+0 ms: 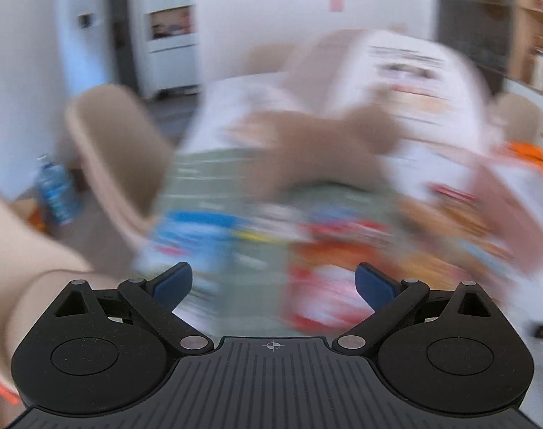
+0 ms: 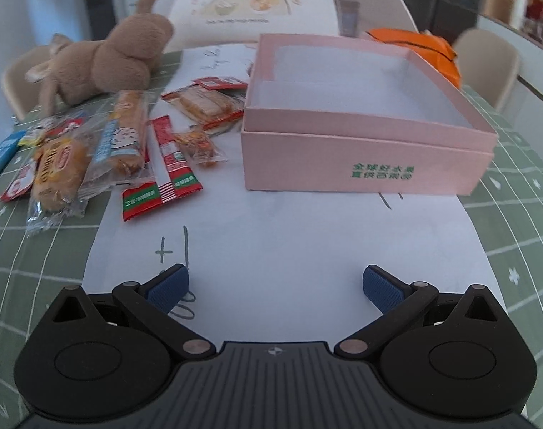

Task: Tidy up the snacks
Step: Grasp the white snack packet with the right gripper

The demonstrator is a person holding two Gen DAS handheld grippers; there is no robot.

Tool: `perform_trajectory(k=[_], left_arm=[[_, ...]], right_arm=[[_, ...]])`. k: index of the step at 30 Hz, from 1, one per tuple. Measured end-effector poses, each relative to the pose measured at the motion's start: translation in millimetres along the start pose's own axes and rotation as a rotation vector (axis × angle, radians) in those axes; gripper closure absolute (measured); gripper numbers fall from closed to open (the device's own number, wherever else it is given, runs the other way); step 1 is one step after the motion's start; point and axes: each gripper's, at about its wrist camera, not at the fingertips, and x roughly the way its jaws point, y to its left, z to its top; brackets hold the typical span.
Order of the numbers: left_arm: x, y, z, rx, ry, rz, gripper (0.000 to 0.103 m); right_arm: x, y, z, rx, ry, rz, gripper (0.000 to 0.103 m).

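In the right wrist view several wrapped snacks [image 2: 128, 143] lie in a loose pile at the left, on the white paper [image 2: 289, 243] and the green tablecloth. An open pink box [image 2: 360, 153] stands to their right and looks empty. My right gripper [image 2: 275, 286] is open and empty, low over the paper in front of the box. The left wrist view is badly blurred. My left gripper [image 1: 273, 282] is open and empty above smeared snack packets [image 1: 318, 286], with the pink box [image 1: 514, 221] at the right.
A brown plush toy [image 2: 107, 60] lies behind the snacks. An orange object [image 2: 428, 50] sits behind the box. Beige chairs [image 2: 486, 64] surround the table. A blue bottle [image 1: 55, 193] stands on the floor to the left.
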Motion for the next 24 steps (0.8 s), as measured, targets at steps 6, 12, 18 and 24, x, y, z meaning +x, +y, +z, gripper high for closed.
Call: perform_trajectory(k=[6, 12, 18, 24], left_arm=[[90.1, 91.2, 22.9, -0.089, 0.157, 0.005, 0.003], [109.3, 80.2, 4.5, 0.01, 0.186, -0.157, 0.007], [75.7, 55.0, -27.1, 0.122, 0.183, -0.262, 0.011], [51.7, 70.2, -34.1, 0.006, 0.202, -0.354, 0.013]], right_arm=[[-17.2, 42.4, 19.7, -0.001, 0.031, 0.039, 0.014], [-28.4, 128.2, 76.9, -0.108, -0.026, 0.195, 0.013], [41.3, 234.8, 151.8, -0.165, 0.007, 0.288, 0.013], [117.6, 305.1, 178.7, -0.145, 0.098, 0.256, 0.016]])
